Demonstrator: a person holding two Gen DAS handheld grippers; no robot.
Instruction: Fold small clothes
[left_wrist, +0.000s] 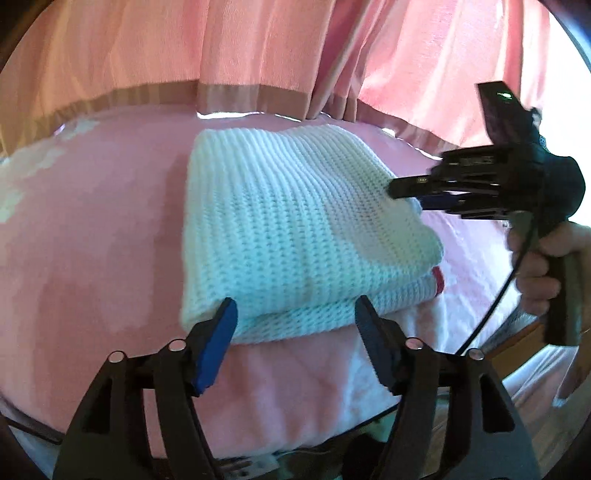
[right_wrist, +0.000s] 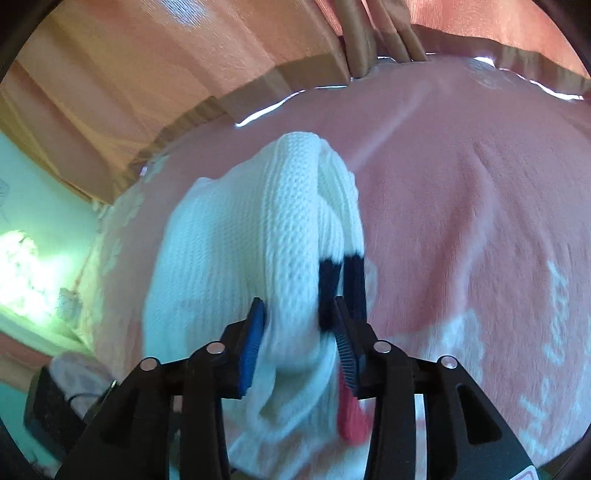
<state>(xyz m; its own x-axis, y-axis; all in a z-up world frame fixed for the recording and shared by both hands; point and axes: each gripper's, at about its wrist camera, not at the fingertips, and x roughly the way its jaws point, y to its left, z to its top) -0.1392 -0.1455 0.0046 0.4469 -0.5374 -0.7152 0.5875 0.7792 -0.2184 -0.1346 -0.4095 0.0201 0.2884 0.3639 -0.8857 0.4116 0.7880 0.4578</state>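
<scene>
Two hand-held grippers work over a pink bed. From the left wrist view, the left hand-held gripper (left_wrist: 295, 314) has its blue-padded fingers spread wide apart, gripping nothing; their tips sit just at the near edge of a folded white knit sweater (left_wrist: 291, 229), one to each side of the folded stack. Only this view shows the whole garment — a neat rectangle in stacked layers lying flat on the pink blanket (left_wrist: 92, 240), with a small red trim at its right corner. It also shows the right hand-held gripper (left_wrist: 406, 190) from outside: it reaches in level from the right, its fingers at the sweater's right edge, and a bare hand (left_wrist: 543, 258) wraps the grip below it, with a black cable trailing down.

The right wrist view gives what the left cannot — a close look between that gripper's fingers. Here the right hand-held gripper (right_wrist: 299, 339) is clamped on a bunched fold of the sweater (right_wrist: 240, 240), the knit pinched between the blue pad on the left and the ribbed pad on the right. Dark stripes and a red patch of the garment show by the right finger. Pink curtains (left_wrist: 258, 48) hang behind the bed.
</scene>
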